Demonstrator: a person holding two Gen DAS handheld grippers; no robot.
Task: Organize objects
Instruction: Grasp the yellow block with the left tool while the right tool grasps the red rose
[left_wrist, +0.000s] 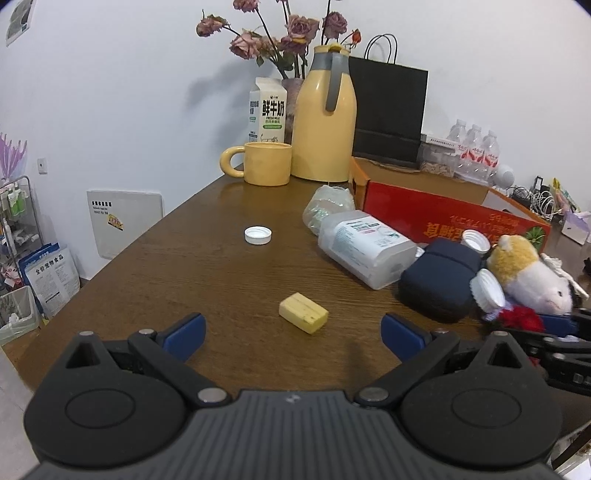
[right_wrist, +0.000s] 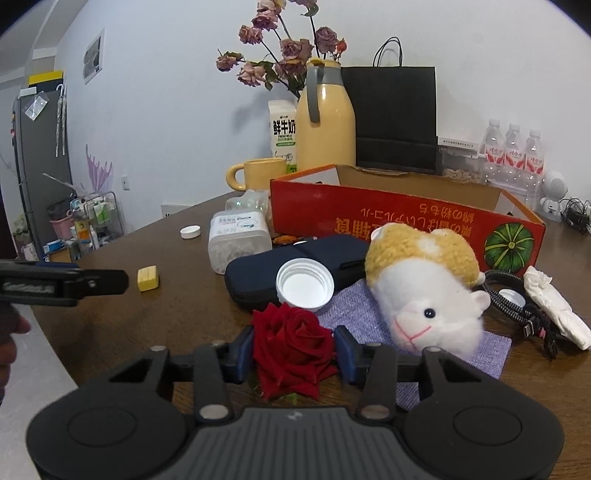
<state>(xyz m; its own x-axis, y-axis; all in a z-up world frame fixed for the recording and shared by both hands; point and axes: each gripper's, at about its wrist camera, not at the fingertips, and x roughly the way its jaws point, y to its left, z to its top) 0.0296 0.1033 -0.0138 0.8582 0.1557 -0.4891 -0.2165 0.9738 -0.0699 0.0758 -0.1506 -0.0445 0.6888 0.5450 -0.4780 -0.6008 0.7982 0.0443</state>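
Note:
A red rose (right_wrist: 291, 332) lies at the table's front edge on a purple cloth (right_wrist: 354, 310). My right gripper (right_wrist: 293, 350) has its blue pads pressed against the rose's two sides. In the left wrist view the rose (left_wrist: 522, 317) shows at far right. My left gripper (left_wrist: 293, 326) is open just above the wooden table (left_wrist: 207, 266). A yellow block (left_wrist: 303, 313) lies just ahead of its fingertips, untouched. The left gripper (right_wrist: 66, 282) also shows from the side in the right wrist view, with the block (right_wrist: 147, 278) beyond it.
A plush toy (right_wrist: 424, 291), a dark blue case (right_wrist: 258, 273) with a white lid (right_wrist: 304, 282) on it, a clear container (left_wrist: 364, 245) and a loose white cap (left_wrist: 258, 235) crowd the table. Behind stand an open red box (right_wrist: 388, 218), a yellow mug (left_wrist: 267, 164) and a jug (left_wrist: 325, 122). Cables (right_wrist: 517, 310) lie right.

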